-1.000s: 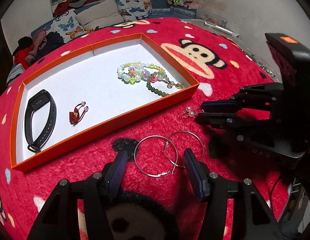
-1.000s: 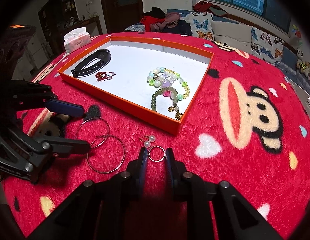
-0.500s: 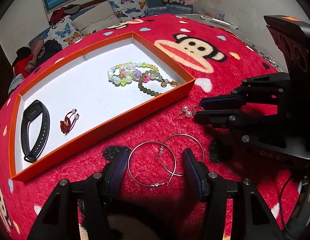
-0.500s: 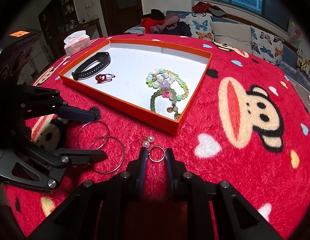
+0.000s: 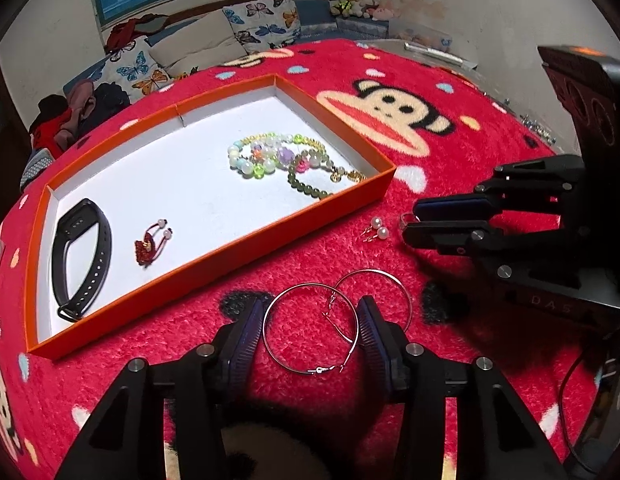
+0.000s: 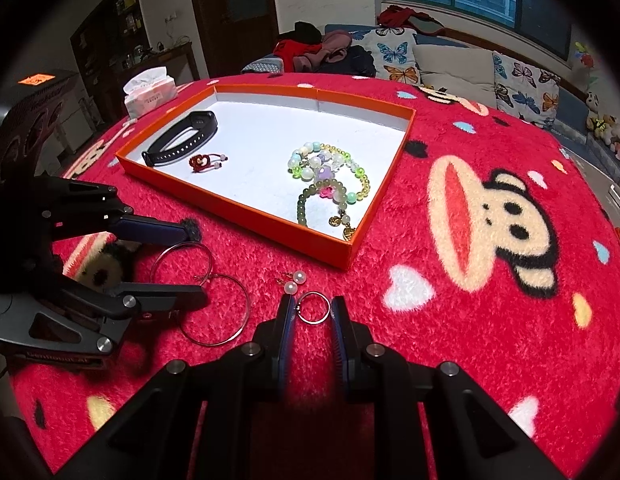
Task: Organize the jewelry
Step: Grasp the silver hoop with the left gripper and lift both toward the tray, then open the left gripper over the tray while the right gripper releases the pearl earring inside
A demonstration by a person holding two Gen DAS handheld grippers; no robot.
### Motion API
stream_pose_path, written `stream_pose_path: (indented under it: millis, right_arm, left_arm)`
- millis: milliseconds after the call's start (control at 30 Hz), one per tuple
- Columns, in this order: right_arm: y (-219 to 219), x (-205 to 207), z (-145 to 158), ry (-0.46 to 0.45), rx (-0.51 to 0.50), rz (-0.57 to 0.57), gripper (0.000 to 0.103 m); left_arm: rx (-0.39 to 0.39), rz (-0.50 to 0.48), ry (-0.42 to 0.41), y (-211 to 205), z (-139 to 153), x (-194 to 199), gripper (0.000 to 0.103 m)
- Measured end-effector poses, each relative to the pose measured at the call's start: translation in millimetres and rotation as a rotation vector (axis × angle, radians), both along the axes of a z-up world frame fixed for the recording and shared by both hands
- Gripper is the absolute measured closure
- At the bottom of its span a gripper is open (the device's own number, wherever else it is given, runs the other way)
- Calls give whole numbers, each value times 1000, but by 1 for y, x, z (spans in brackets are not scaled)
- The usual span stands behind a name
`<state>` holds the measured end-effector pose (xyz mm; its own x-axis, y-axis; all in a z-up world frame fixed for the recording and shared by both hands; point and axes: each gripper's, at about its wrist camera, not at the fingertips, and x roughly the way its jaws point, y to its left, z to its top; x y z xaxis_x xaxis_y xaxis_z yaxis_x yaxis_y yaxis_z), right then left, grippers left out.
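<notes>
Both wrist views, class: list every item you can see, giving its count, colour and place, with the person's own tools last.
Tray: one, orange rim, white floor, on the blanket.
Blanket: one, red, monkey print, under everything.
Fitness band: one, black, tray's left end.
Knot charm: one, red, beside the band.
Bead bracelets: a heap, count unclear, green and pastel, tray's right end.
Hoop earrings: two, silver, overlapping on the blanket.
Pearl earrings: two, white, before the tray.
Ring: one, silver.
Tissue box: one, pink, behind the tray.
Left gripper: fingers closing around a hoop.
Right gripper: fingers flank the ring.
</notes>
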<state>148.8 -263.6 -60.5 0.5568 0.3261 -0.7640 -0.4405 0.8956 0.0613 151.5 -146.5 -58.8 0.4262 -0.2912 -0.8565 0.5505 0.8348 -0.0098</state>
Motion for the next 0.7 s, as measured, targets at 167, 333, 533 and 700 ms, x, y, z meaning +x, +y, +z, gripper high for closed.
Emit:
stream_pose_path:
  millis: [167,333,533,700]
  right_arm:
    - [2,-3,7,-14,-1,0,82]
    - [7,-6,20,-45,6,6,82]
    - [12,7,36,-80,24,-4,82]
    - [16,28,40,-92,31,-19,82]
  left_arm:
    - [-33,15,-32,11,19,-4,51]
    - [-60,46,-77,26,42,0,51]
    - [-77,105,-113,49,62,25,51]
    - [-74,148,-113,61,66,56,51]
